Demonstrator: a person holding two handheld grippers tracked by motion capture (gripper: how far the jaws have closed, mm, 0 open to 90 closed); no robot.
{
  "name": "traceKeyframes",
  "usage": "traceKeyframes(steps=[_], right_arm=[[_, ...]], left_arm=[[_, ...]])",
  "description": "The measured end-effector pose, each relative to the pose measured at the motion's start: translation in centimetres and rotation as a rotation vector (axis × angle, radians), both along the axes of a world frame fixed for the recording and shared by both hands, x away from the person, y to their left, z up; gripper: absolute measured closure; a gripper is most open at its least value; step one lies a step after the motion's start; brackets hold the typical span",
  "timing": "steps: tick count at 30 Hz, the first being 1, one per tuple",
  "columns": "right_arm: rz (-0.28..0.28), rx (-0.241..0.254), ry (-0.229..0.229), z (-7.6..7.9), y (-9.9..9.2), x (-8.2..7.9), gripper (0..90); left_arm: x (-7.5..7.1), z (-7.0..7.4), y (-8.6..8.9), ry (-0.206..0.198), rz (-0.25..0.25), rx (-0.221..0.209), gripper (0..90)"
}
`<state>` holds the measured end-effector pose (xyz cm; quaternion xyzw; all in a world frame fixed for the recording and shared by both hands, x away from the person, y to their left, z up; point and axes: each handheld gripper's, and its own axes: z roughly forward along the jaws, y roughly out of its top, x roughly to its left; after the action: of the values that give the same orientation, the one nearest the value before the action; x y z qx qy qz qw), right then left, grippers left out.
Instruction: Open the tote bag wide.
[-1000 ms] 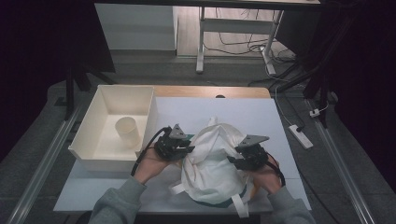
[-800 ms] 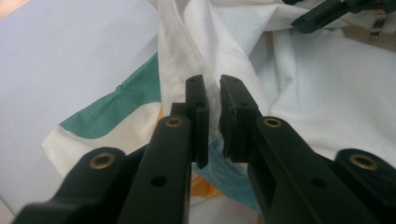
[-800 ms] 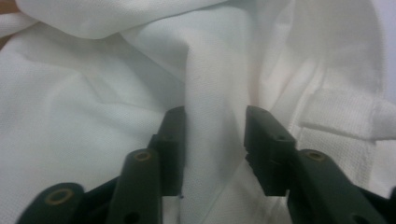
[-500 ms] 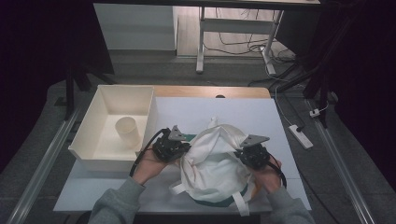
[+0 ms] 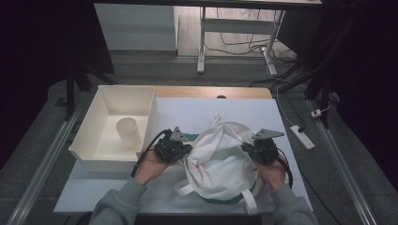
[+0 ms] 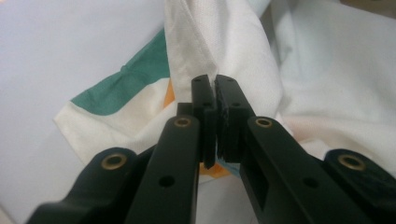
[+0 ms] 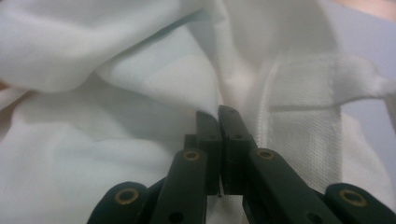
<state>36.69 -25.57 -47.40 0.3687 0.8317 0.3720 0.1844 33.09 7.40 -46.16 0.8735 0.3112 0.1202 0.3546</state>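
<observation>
A white cloth bag [image 5: 218, 159] with green trim and webbing straps lies crumpled on the white table sheet [image 5: 187, 110]. At the bag's left edge, my left gripper [image 5: 187, 150] is shut on it. In the left gripper view its jaws [image 6: 215, 86] pinch a raised fold of the white cloth [image 6: 210, 37], with the green band [image 6: 126, 88] beside it. My right gripper [image 5: 245, 147] sits at the bag's right edge. Its jaws [image 7: 218, 114] are shut on a pleat of the cloth [image 7: 116, 60], next to a woven strap [image 7: 303, 93].
A cream bin [image 5: 89, 140] stands at the table's left with a pale cup [image 5: 129, 132] inside it, close to my left hand. A power strip [image 5: 302, 136] lies on the floor to the right. A desk frame [image 5: 202, 42] stands beyond the table.
The right gripper has closed on the bag's right edge and shifted slightly right and away, drawing the cloth with it. The left gripper has stayed at the left edge.
</observation>
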Motion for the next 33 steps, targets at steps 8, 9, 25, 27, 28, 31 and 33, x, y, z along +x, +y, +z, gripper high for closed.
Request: traceKeyframes(steps=[8, 9, 25, 27, 28, 31, 33], right_arm=[[-0.05, -0.044, 0.011, -1.5, -0.2, 2.4, 87.9], [-0.05, -0.042, 0.025, -1.9, -0.3, 2.8, 87.9], [-0.052, -0.041, 0.044, -2.6, -0.4, 3.3, 87.6], [-0.054, -0.036, 0.046, -2.6, -0.4, 3.2, 86.8], [-0.052, -0.035, 0.043, -2.6, -0.4, 3.2, 86.0], [-0.051, 0.006, 0.039, -2.2, -0.4, 2.8, 75.1], [-0.044, 0.022, 0.015, -1.6, -0.2, 2.1, 67.5]], left_arm=[[0.4, -1.0, -0.3, 0.015, 0.007, 0.025, 86.5], [0.5, -1.2, -0.4, 0.016, 0.009, 0.028, 86.5], [1.3, -2.7, -0.5, 0.045, 0.03, 0.037, 86.1], [1.2, -2.7, -0.5, 0.042, 0.032, 0.036, 85.3], [1.2, -2.5, -0.5, 0.038, 0.032, 0.035, 84.6], [0.9, -1.7, -0.3, 0.017, 0.027, 0.02, 81.3], [0.5, -0.8, -0.2, -0.008, 0.025, 0.0, 76.6]])
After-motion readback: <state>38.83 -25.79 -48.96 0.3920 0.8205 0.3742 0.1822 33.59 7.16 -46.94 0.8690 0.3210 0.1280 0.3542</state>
